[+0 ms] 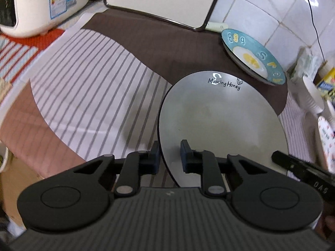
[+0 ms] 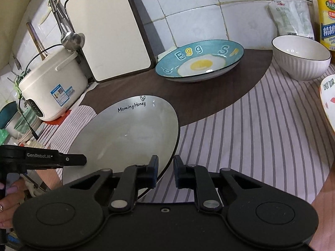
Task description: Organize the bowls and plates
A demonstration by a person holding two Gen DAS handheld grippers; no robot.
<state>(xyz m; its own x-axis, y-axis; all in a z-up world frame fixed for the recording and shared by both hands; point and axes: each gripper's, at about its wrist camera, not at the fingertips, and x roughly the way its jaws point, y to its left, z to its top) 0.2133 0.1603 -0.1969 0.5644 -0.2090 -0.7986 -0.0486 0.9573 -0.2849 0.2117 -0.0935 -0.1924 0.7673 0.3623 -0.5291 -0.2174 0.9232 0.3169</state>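
In my left wrist view, my left gripper [image 1: 170,156] is clamped on the near left rim of the grey plate [image 1: 222,123], which sits on the striped cloth on the desk [image 1: 88,87]. The plate reads "Morning Honey". Behind it, the blue plate [image 1: 251,54] says "Egg". The rim is thin and smooth, so I think it could slip out if I lift too fast.

In my right wrist view, my right gripper [image 2: 165,170] is clamped on the plate's near right rim. My other gripper reads "GenRobot.AI". A white bowl [image 2: 301,60] waits near the wall. If my two hands pull apart, the plate might tip or drop.
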